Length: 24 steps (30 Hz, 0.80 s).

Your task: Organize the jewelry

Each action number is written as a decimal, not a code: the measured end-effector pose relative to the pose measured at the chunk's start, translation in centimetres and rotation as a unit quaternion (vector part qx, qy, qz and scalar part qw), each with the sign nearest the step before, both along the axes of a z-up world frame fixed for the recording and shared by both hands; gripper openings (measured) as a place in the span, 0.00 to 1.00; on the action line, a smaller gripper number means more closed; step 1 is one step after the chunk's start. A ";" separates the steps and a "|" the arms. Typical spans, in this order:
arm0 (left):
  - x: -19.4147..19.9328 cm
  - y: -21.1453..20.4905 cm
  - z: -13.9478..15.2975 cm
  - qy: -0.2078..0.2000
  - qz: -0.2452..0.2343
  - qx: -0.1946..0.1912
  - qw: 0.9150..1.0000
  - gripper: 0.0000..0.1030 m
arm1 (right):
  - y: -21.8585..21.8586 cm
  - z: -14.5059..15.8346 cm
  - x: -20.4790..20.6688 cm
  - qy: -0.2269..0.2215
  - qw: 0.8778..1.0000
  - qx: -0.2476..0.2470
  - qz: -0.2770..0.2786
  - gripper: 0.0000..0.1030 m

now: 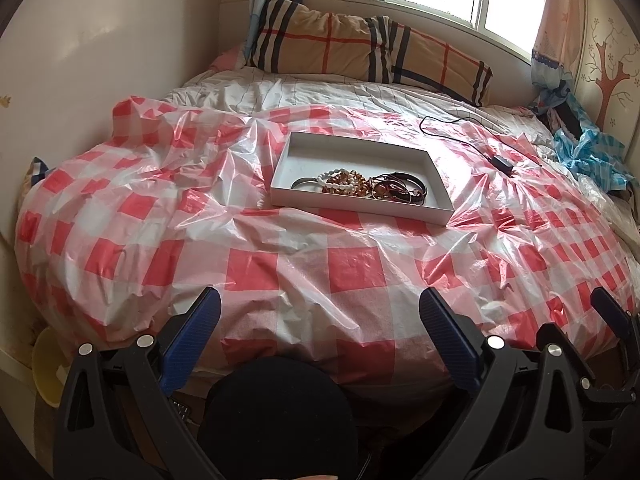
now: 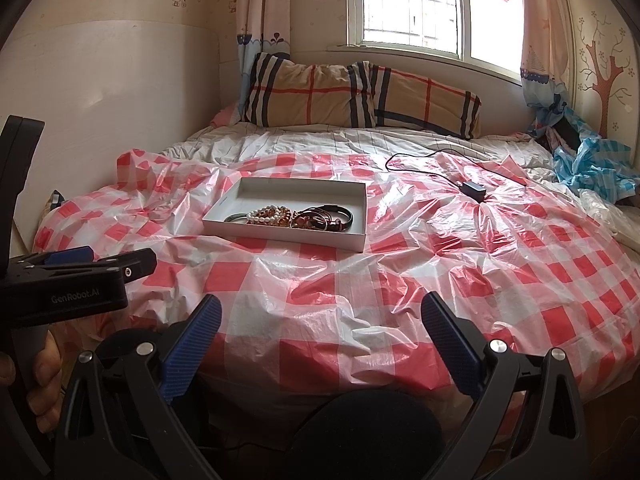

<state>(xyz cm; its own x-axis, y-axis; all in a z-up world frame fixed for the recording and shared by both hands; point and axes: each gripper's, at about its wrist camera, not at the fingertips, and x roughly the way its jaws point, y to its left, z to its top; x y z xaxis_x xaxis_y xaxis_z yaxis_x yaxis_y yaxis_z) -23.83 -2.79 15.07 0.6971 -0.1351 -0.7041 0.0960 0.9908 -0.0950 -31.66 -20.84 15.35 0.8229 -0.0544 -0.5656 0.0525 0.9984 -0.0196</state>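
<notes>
A shallow white box [image 1: 362, 209] [image 2: 280, 239] lies on the bed's red-and-white checked plastic sheet [image 1: 320, 272] [image 2: 320, 280]. In its near half sits a heap of bracelets [image 1: 360, 186] [image 2: 296, 216]: white and amber beads, a grey bangle, dark bands. Its far half is bare. My left gripper [image 1: 320, 314] hangs open over the bed's near edge, well short of the box, holding nothing. My right gripper [image 2: 322, 316] is also open and empty, level with the left one. The left gripper's body [image 2: 80, 270] shows side-on at the right wrist view's left edge, with a hand [image 2: 40, 376] under it.
A black charger with its cable [image 1: 502, 162] [image 2: 474, 191] lies right of the box. A plaid pillow [image 1: 360, 48] [image 2: 360, 96] rests under the window. Crumpled blue plastic [image 1: 592, 156] [image 2: 592, 164] is at the far right. A dark round object [image 1: 280, 412] [image 2: 360, 432] sits below the grippers.
</notes>
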 end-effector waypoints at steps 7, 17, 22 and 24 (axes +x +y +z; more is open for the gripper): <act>0.1 0.0 0.2 -0.001 0.002 -0.008 1.000 0.93 | 0.1 0.0 0.0 -0.001 1.000 -0.001 0.002 0.93; 0.1 0.0 0.2 -0.003 0.000 -0.006 1.000 0.93 | 0.2 0.0 0.0 -0.001 1.000 -0.001 0.002 0.93; 0.1 -0.1 0.2 -0.005 0.001 -0.006 1.000 0.93 | 0.3 -0.1 0.0 -0.001 1.000 -0.001 0.002 0.93; 0.0 -0.1 0.2 -0.005 0.000 -0.006 1.000 0.93 | 0.2 0.0 0.0 -0.001 1.000 -0.001 0.002 0.93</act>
